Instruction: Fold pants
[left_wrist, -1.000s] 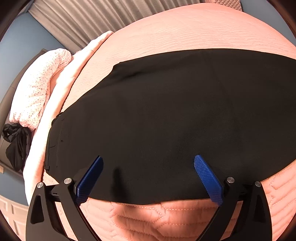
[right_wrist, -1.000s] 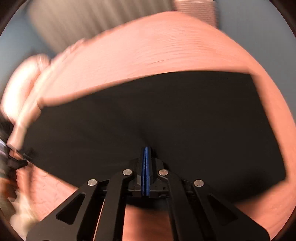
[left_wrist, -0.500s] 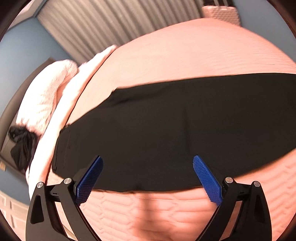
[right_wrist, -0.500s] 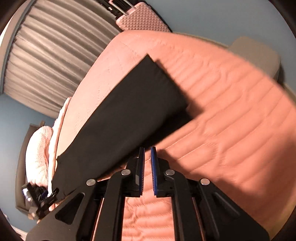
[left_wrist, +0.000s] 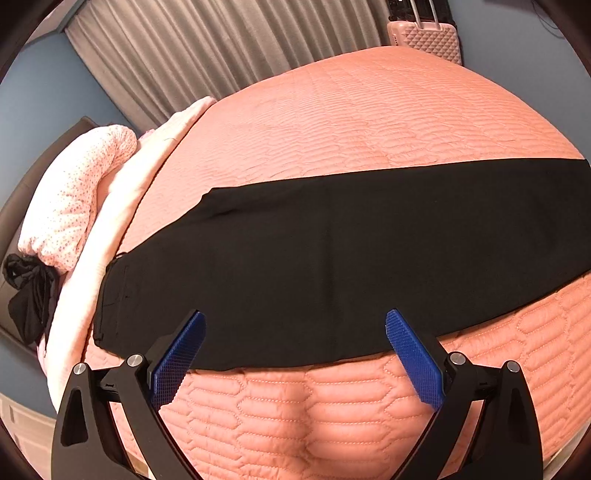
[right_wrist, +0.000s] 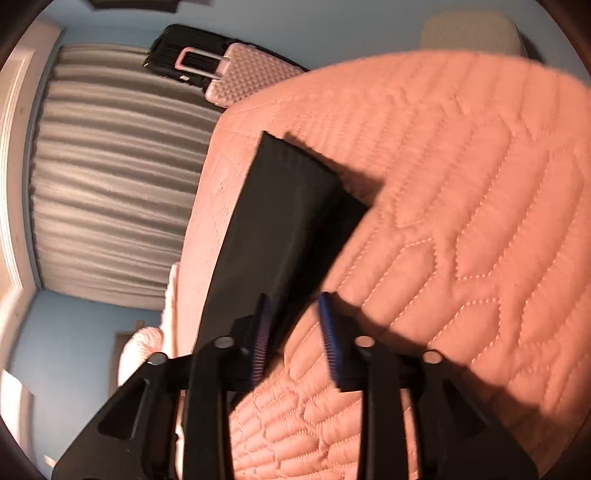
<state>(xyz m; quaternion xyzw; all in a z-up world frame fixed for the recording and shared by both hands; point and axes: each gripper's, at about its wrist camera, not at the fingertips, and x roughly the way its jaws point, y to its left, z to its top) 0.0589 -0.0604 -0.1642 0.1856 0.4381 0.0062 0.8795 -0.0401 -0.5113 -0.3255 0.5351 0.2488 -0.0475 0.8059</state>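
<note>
At the far left of the left wrist view a speckled pink pillow (left_wrist: 77, 195) lies at the head of the bed, with a bundle of black cloth (left_wrist: 27, 291) tucked just below it and grey curtains (left_wrist: 221, 48) hanging behind. The black pants (left_wrist: 332, 266) lie flat in a long band across the salmon quilted bedspread (left_wrist: 369, 122), waistband end toward the pillow, legs running off to the right edge of the picture. The left gripper (left_wrist: 293, 336) hovers above the near edge of the pants with its jaws spread wide and nothing between the blue pads (left_wrist: 413, 358). A pink suitcase (left_wrist: 428, 37) stands beyond the far side of the bed.

In the right wrist view (rolled and somewhat blurred) the curtains (right_wrist: 110, 177) fill the left, the suitcase (right_wrist: 243, 77) sits at the top, and the hem end of the pants (right_wrist: 288, 221) points away across the bedspread (right_wrist: 480, 184). The right gripper (right_wrist: 293, 332) is at the near edge of the pants, its jaws narrowly apart and opening; the left pad overlaps the dark cloth, but no fabric is pinched between them
</note>
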